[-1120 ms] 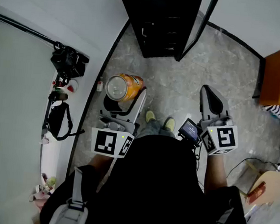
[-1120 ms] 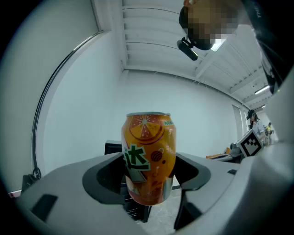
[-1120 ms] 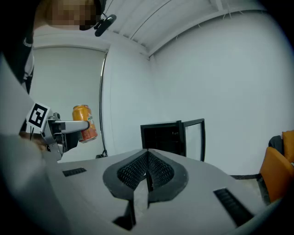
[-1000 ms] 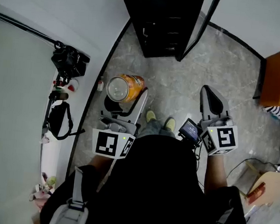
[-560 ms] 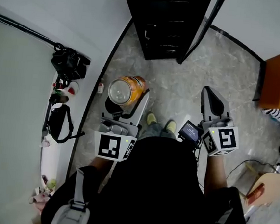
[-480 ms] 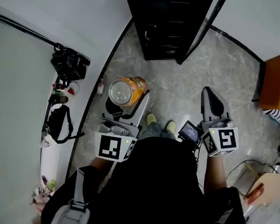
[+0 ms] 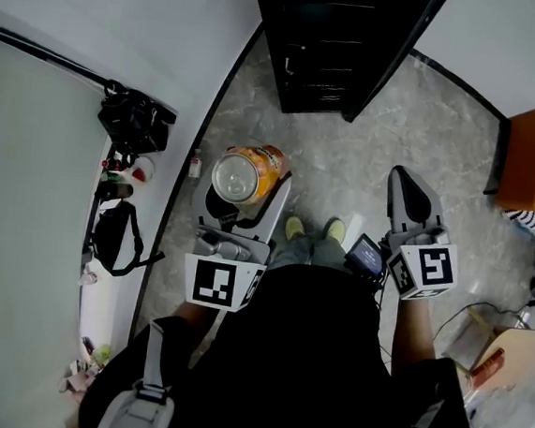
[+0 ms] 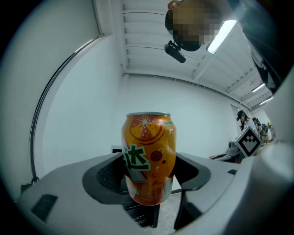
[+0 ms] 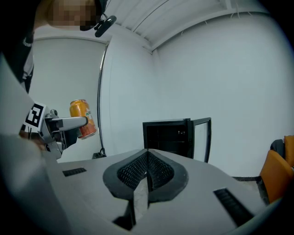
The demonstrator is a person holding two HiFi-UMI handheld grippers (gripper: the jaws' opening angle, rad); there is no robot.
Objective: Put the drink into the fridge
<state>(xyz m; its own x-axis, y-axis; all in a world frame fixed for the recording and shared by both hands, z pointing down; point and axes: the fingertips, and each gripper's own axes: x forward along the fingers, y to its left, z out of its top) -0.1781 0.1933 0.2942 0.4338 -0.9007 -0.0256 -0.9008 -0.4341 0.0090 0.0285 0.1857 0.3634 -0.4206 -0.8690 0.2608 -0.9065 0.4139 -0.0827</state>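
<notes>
**Item:** drink can [image 8: 148,158], orange, standing upright above the floor [image 7: 387,149], well short of the fridge [image 7: 333,45].
**Hold:** the left gripper [image 7: 247,195] is clamping the can's lower body between its pads. The right gripper [image 9: 147,170] is carrying nothing, its jaws resting together.
**Handling (judged):** light and stiff, but thin-walled and slick. It is likely to dent under a hard squeeze, so a mid-body grip is suiting it best.
**Clearance:** the fridge door [image 9: 202,137] is hanging open on the right. A wall [image 7: 126,16] is running close on the left. Bare floor is lying between the person and the opening.
</notes>
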